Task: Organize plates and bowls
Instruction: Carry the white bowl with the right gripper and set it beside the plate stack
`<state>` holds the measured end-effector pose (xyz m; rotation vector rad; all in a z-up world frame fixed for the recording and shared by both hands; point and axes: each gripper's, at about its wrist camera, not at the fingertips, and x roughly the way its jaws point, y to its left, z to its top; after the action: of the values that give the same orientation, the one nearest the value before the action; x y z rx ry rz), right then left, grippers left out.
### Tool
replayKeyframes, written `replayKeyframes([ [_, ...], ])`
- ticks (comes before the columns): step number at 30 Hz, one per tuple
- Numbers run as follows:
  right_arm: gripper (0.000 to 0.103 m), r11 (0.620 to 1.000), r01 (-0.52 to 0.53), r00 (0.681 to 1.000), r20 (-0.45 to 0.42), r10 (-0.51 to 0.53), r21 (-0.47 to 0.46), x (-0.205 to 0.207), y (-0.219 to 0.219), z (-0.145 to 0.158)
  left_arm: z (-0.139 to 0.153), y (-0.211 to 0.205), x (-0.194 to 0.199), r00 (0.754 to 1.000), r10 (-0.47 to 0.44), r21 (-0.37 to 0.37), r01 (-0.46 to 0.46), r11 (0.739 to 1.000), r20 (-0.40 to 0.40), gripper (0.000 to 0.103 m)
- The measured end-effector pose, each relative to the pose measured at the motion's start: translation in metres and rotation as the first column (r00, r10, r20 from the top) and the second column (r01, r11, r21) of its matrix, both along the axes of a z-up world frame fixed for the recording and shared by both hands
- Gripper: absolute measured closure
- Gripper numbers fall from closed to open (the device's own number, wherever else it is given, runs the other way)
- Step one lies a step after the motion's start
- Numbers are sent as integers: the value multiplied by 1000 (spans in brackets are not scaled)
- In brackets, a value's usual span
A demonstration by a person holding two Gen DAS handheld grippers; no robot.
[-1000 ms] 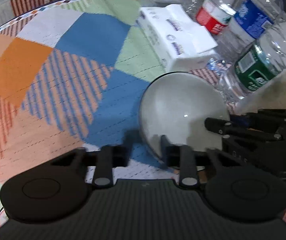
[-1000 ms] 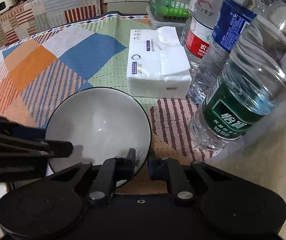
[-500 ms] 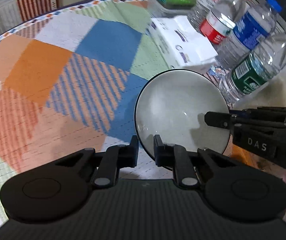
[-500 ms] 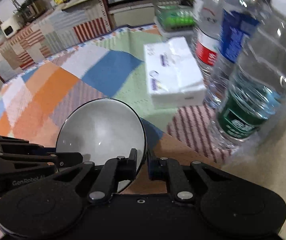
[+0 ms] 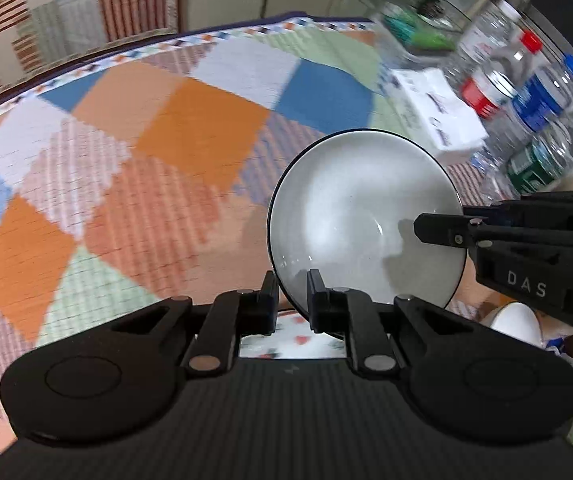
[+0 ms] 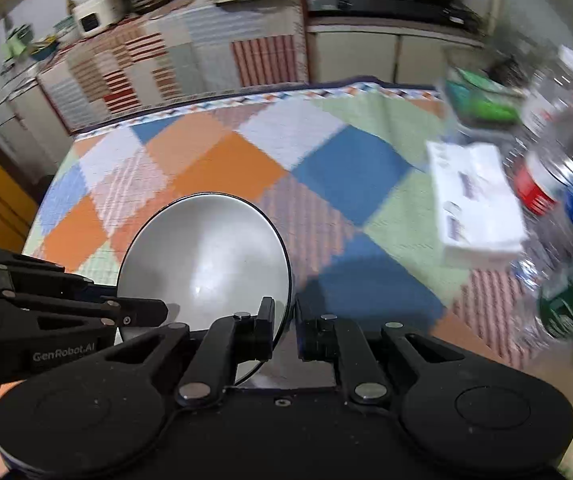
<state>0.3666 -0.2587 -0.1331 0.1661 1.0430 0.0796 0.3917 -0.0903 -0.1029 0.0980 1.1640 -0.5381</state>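
A pale grey bowl (image 5: 350,208) with a dark rim hangs above the patchwork tablecloth (image 5: 190,128), carried by both grippers. My left gripper (image 5: 292,292) is shut on the bowl's near-left rim. My right gripper (image 6: 284,316) is shut on the opposite rim of the same bowl (image 6: 206,256). In the left wrist view the right gripper's fingers (image 5: 446,230) reach in over the bowl from the right. Seen from the right wrist, the left gripper's fingers (image 6: 134,312) come in from the left. The bowl's inside shows nothing in it.
A white tissue pack (image 6: 474,200) lies on the cloth at the right. Beside it stand several plastic water bottles (image 6: 558,168) and a tray with green things (image 6: 482,100). A white cup-like thing (image 5: 514,320) sits low right. Cabinets and a worktop lie beyond the table's far edge (image 6: 214,100).
Both grippers have lifted the bowl off the cloth and carried it away from the bottles. The left jaws closed from a wider gap onto the rim. More of the table and room shows now.
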Motion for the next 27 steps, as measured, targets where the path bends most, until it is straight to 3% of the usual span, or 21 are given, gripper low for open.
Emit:
replayKeyframes([
  [9, 89, 996, -63, 997, 41, 60, 67, 35, 40, -18, -17, 48, 26, 991, 131, 17, -131, 991, 16, 90],
  [15, 89, 991, -80, 996, 33, 77, 105, 53, 54, -53, -55, 65, 44, 974, 221, 6, -221, 975, -60, 90],
  [21, 89, 995, -80, 997, -17, 81, 54, 60, 62, -73, -76, 59, 44, 972, 228, 34, -227, 973, -57, 90],
  [27, 89, 998, -55, 998, 2, 55, 34, 57, 60, -77, -66, 60, 41, 966, 258, 18, -258, 966, -4, 85],
])
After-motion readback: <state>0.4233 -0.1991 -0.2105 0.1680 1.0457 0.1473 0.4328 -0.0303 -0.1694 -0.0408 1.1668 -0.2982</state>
